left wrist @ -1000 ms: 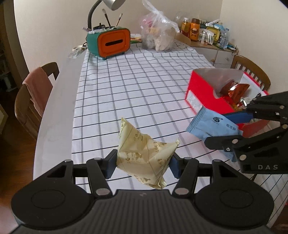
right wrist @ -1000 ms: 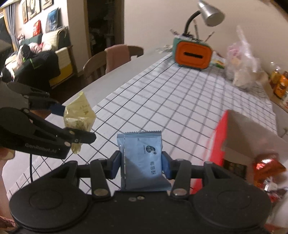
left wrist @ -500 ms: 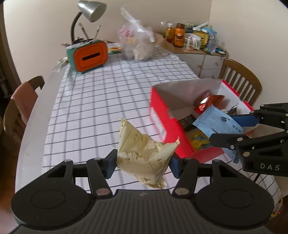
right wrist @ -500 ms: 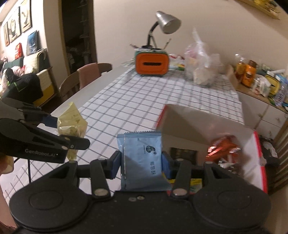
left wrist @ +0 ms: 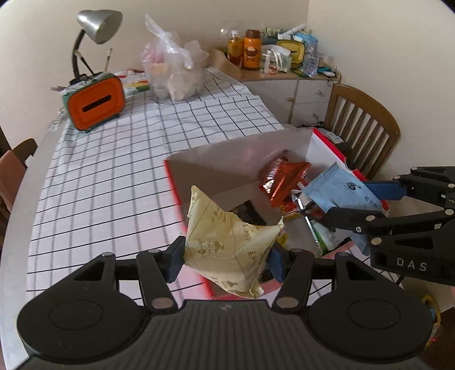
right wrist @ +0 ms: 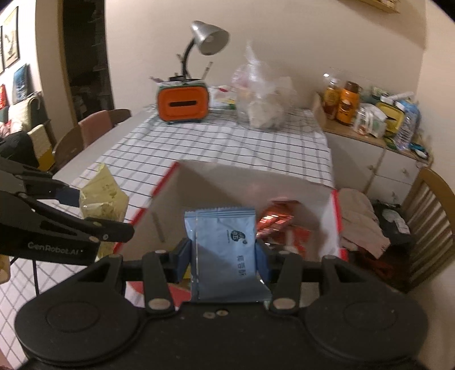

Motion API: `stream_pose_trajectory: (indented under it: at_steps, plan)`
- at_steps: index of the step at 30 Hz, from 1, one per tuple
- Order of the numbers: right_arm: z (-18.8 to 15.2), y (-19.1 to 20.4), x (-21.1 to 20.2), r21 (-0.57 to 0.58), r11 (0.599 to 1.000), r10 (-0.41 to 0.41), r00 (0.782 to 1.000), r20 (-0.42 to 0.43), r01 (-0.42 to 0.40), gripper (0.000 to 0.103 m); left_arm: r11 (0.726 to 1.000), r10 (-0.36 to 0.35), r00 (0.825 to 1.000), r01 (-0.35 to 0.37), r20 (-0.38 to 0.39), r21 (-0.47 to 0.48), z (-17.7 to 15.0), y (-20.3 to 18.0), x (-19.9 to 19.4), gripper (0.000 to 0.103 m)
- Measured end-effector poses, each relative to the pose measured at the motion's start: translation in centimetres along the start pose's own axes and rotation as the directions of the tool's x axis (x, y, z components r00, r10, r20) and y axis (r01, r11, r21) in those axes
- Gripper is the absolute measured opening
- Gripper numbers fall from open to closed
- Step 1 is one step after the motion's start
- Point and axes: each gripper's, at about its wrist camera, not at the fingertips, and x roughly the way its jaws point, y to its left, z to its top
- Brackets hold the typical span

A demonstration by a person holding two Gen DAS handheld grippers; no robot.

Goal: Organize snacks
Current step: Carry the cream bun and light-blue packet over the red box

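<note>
Snacks arrive over the red-and-white cardboard box [left wrist: 324, 142]: the left hand-held gripper [left wrist: 226, 257], clamping a crinkled pale-yellow packet [left wrist: 227, 244], and the right hand-held gripper [right wrist: 223, 256], pinching a flat light-blue sachet [right wrist: 224, 250], have swung off the checked tabletop [left wrist: 113, 176]. Both look ready to drop.

One red box [left wrist: 324, 148], two held snack packets [left wrist: 230, 244], perhaps several inside, one lamp [left wrist: 96, 25]

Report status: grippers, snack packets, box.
Left gripper shut on crinkled yellow packet. Right gripper shut on flat blue packet. Both above open red box. Nothing blocking.
</note>
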Motion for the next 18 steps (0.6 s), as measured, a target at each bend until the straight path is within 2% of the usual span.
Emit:
stream_pose_trajectory:
  at_steps: [8, 13, 18]
  plan:
    - [0.3, -5.3, 2.9, 0.053, 0.996, -0.065, 0.997, -0.044, 0.067, 0.047, 1.000, 0.014, 0.997, -0.014, -0.074, -0.001, 2.3, -2.5, 4.2, 0.058]
    - [1.0, -7.8, 5.2, 0.074, 0.993, -0.087, 0.994, -0.071, 0.092, 0.047, 0.999, 0.049, 0.992, -0.047, -0.116, 0.023, 3.3, -3.5, 6.9, 0.058]
    - [1.7, -8.7, 7.6, 0.066, 0.995, -0.064, 0.992, -0.104, 0.071, 0.047, 0.998, 0.066, 0.983, -0.064, -0.170, 0.020, 3.9, -3.7, 9.3, 0.058]
